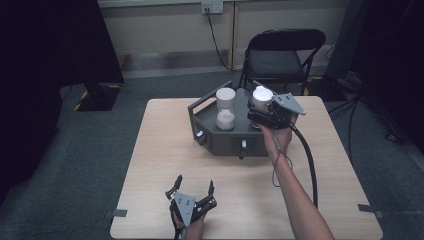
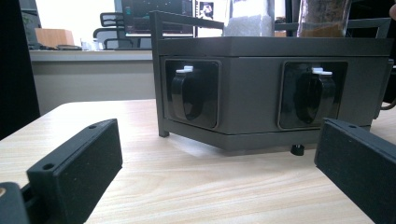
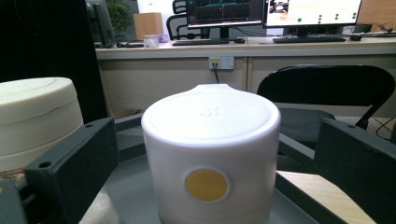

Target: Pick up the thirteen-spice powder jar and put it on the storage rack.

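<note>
**Bracketing the white-capped jar with the right gripper**

Right gripper (image 1: 264, 116): the jaws stand wide apart. In the right gripper view, one jaw sits to each side of the jar's white cap (image 3: 211, 154), with a clear gap on both sides. Neither jaw touches the cap. The cap lies directly ahead of the gripper, centred between the jaws, with its yellow dot (image 3: 207, 185) facing the camera. A second, cream cap (image 3: 35, 121) stands beyond the left jaw, just outside the gripper's span.

In the high view, the right gripper is at the right rear of the dark rack (image 1: 227, 137), level with the top of the jar (image 1: 262, 98). The other jar (image 1: 225, 108) stands on the rack to the gripper's left, apart from it.

Left gripper (image 1: 194, 189): the jaws stand wide apart and hold nothing. The gripper rests low over the table (image 1: 150, 165), near the person's edge. In the left gripper view, the rack front lies ahead of the jaws and well apart from them. Two recessed black knobs, one to the left (image 2: 186, 95) and one to the right (image 2: 314, 98), face the gripper.
</note>
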`<action>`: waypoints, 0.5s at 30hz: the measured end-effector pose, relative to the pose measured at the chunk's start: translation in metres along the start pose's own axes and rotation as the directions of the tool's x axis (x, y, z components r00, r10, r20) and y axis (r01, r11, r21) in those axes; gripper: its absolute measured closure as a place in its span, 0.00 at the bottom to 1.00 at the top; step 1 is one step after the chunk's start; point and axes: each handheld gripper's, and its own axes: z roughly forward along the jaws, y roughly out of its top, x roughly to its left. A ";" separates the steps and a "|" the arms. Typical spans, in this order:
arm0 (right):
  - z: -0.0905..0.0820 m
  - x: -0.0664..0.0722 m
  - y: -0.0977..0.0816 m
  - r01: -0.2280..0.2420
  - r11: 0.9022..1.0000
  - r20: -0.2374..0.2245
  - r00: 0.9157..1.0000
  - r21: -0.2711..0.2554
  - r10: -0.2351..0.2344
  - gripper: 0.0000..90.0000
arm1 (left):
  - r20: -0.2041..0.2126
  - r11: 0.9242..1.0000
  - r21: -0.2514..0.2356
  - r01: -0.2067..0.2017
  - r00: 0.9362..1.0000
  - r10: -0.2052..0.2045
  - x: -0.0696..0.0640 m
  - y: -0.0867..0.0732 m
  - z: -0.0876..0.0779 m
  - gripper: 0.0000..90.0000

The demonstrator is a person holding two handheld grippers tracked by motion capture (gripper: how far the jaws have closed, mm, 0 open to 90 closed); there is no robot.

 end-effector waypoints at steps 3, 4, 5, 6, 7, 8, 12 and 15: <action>-0.005 -0.002 -0.004 -0.004 1.000 -0.005 1.000 -0.018 0.004 0.00 | 0.000 1.000 0.000 0.001 1.000 -0.001 0.000 0.000 0.000 0.00; -0.006 -0.003 -0.005 -0.001 1.000 -0.005 1.000 -0.015 0.001 0.00 | 0.000 1.000 0.000 0.000 1.000 0.000 0.000 0.000 0.000 0.00; -0.007 -0.004 -0.006 0.001 1.000 -0.005 1.000 -0.016 -0.001 0.00 | 0.000 1.000 0.000 0.000 1.000 0.000 0.000 0.000 0.000 0.00; -0.009 -0.004 -0.007 -0.004 1.000 -0.002 1.000 -0.018 0.004 0.00 | 0.000 1.000 0.000 0.000 1.000 0.000 0.000 0.000 0.000 0.00; -0.011 -0.005 -0.007 -0.005 1.000 0.000 1.000 -0.016 0.005 0.00 | 0.000 1.000 0.000 0.000 1.000 0.000 0.000 0.000 0.000 0.00; -0.013 -0.006 -0.009 -0.005 1.000 0.002 1.000 -0.023 0.005 0.00 | 0.000 1.000 0.000 0.000 1.000 0.000 0.000 0.000 0.000 0.00; -0.020 -0.008 -0.012 -0.013 0.999 0.001 1.000 -0.042 0.013 0.00 | 0.000 1.000 0.002 -0.002 1.000 0.002 0.000 0.000 0.000 0.00; -0.025 -0.008 -0.014 -0.012 0.999 -0.001 1.000 -0.045 0.012 0.00 | -0.002 1.000 0.002 -0.003 1.000 0.003 0.000 0.000 0.000 0.00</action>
